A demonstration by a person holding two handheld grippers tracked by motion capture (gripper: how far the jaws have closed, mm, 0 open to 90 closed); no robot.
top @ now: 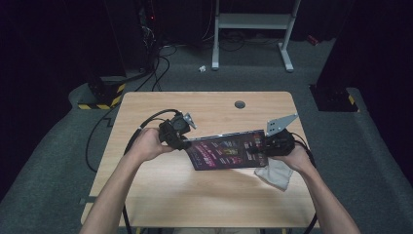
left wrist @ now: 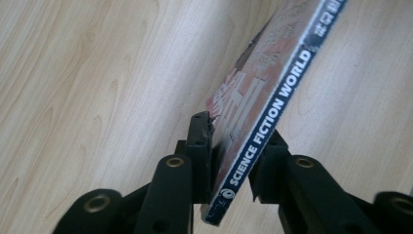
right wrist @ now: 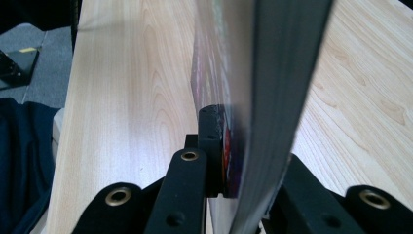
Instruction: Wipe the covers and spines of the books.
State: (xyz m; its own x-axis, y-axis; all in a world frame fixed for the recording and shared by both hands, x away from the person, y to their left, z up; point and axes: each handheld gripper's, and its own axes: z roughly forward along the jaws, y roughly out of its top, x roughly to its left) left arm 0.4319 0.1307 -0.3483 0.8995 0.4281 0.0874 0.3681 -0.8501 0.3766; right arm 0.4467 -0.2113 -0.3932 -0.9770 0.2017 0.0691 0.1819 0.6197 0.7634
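A thin magazine [top: 226,150] with a dark purple cover is held above the wooden table [top: 195,195], spanning between both grippers. My left gripper [top: 186,143] is shut on its left end. In the left gripper view the two jaws [left wrist: 236,132] clamp the corner of the magazine [left wrist: 272,83], whose spine reads "SCIENCE FICTION WORLD". My right gripper [top: 261,146] is shut on the right end. In the right gripper view the magazine [right wrist: 272,73] stands edge-on between the jaws [right wrist: 248,141], and the pad [right wrist: 212,126] presses on the cover.
A crumpled white cloth [top: 275,174] lies on the table under my right hand. A round cable hole [top: 239,104] sits near the far edge. Beyond the table stand a white metal frame [top: 253,22] and floor cables [top: 151,73].
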